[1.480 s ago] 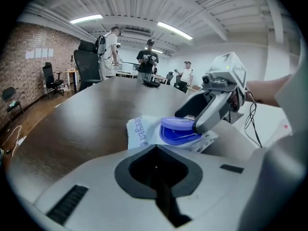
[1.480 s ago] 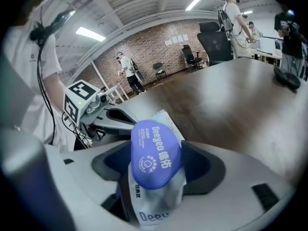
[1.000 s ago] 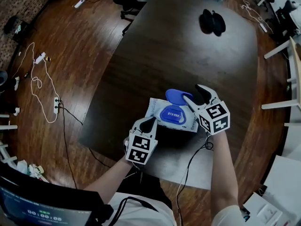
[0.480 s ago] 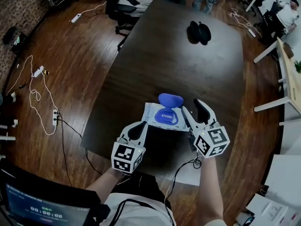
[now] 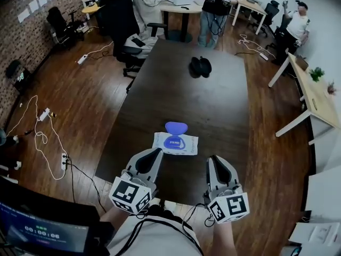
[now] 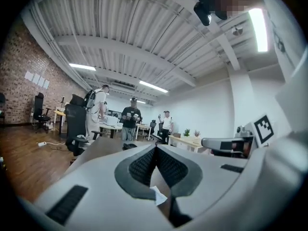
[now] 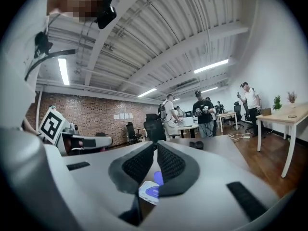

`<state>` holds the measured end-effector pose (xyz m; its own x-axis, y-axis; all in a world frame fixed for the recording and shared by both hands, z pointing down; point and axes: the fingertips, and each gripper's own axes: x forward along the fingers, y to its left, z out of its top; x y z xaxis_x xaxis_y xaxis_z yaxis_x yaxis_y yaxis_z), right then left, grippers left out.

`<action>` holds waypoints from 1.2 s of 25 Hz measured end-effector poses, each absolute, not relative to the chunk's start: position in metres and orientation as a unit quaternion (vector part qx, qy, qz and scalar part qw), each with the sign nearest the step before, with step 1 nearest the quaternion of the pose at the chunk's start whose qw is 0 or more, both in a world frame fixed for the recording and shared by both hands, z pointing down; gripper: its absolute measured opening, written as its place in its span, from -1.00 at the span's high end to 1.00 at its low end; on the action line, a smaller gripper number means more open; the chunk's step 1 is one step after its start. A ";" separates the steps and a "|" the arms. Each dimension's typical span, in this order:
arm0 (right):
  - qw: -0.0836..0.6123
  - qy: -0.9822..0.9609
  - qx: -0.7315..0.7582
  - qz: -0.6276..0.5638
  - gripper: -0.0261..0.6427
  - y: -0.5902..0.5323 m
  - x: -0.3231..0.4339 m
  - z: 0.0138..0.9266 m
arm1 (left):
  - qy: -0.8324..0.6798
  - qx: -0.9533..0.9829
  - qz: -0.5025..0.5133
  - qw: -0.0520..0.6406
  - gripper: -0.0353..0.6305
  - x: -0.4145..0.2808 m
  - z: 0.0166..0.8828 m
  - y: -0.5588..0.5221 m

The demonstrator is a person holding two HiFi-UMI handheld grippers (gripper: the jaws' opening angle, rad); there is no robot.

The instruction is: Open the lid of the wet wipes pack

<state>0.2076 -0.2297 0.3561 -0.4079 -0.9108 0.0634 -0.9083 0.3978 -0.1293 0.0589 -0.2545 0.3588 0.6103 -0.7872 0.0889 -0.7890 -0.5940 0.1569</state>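
The white wet wipes pack (image 5: 175, 143) lies flat on the dark table (image 5: 224, 105), its blue lid (image 5: 176, 127) flipped up at the far side. Both grippers are held level near the table's front edge, clear of the pack. My left gripper (image 5: 155, 152) is shut and empty; in the left gripper view (image 6: 155, 149) its tips meet, with a corner of the pack (image 6: 156, 195) below. My right gripper (image 5: 212, 160) has its jaws closing with nothing between them; in the right gripper view (image 7: 155, 146) the tips nearly touch, and the pack (image 7: 150, 191) and lid (image 7: 158, 178) show through the gap.
A black object (image 5: 200, 66) lies at the table's far end. A black office chair (image 5: 125, 39) stands at the far left corner, and people stand beyond it. Cables (image 5: 45, 127) trail on the wooden floor at left. A white desk (image 5: 306, 97) is at right.
Both grippers have drawn back from the pack and risen towards me. The right jaws went from wide open to nearly closed. The lid stays up, and the head view now takes in the room.
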 end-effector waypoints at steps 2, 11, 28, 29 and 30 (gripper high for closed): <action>0.006 0.832 -0.550 -0.074 0.87 -0.225 0.211 0.365 | -0.440 0.894 0.002 0.086 0.89 0.060 0.361 -0.252; -0.009 0.838 -0.542 -0.055 0.89 -0.215 0.206 0.372 | -0.449 0.889 0.013 0.086 0.89 0.048 0.366 -0.230; 0.013 0.802 -0.596 -0.030 0.89 0.026 0.112 0.347 | -0.400 0.914 -0.018 0.061 0.89 -0.052 0.348 -0.016; 0.012 0.801 -0.598 -0.030 0.89 0.047 0.102 0.346 | -0.396 0.916 -0.018 0.064 0.89 -0.060 0.350 0.001; 0.012 0.800 -0.599 -0.030 0.89 0.066 0.093 0.344 | -0.391 0.918 -0.019 0.066 0.89 -0.068 0.350 0.018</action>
<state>0.0927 0.0664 0.3441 -0.2823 -0.9592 0.0165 -0.9578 0.2809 -0.0619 -0.0685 0.0180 0.3505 0.6929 -0.7208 0.0166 -0.7159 -0.6850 0.1355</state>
